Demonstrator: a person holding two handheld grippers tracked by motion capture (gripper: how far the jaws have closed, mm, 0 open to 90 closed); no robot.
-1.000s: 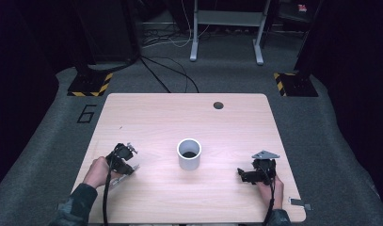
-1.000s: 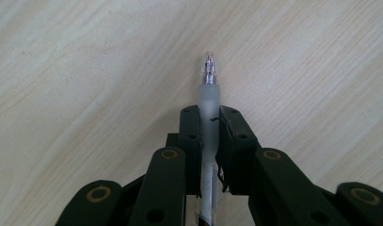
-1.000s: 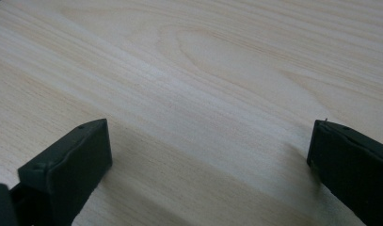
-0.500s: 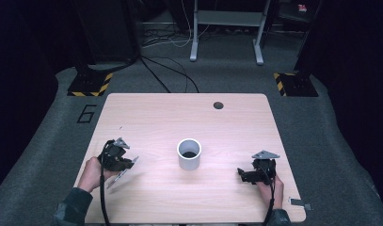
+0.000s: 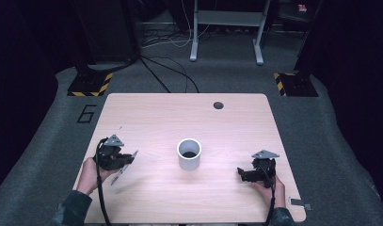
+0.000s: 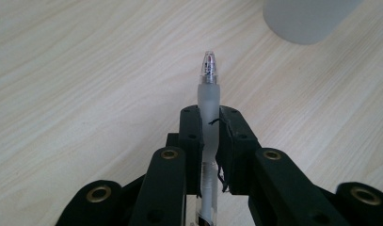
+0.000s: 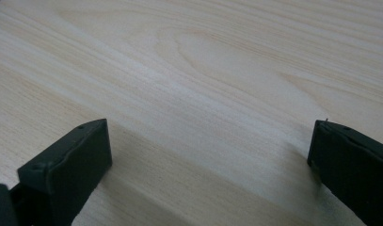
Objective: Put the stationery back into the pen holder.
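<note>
A frosted clear pen (image 6: 208,101) is clamped between the jaws of my left gripper (image 6: 209,117), its tip pointing forward over the wooden table (image 5: 156,117). In the high view the left gripper (image 5: 117,159) is at the front left, and the pen (image 5: 125,165) sticks out of it towards the right. A white cup (image 5: 189,154) stands upright mid-table, to the right of that gripper; its base (image 6: 307,19) shows at the top right of the left gripper view. My right gripper (image 5: 248,174) rests at the front right, open, its fingers (image 7: 71,160) wide apart over bare wood.
A dark round hole (image 5: 218,105) sits near the table's far edge. A small metal piece (image 5: 296,202) lies at the front right corner. Grey carpet, cables and stand legs (image 5: 194,52) lie beyond the table.
My left gripper has shifted slightly to the left with the pen in it. The right gripper and the cup have not moved.
</note>
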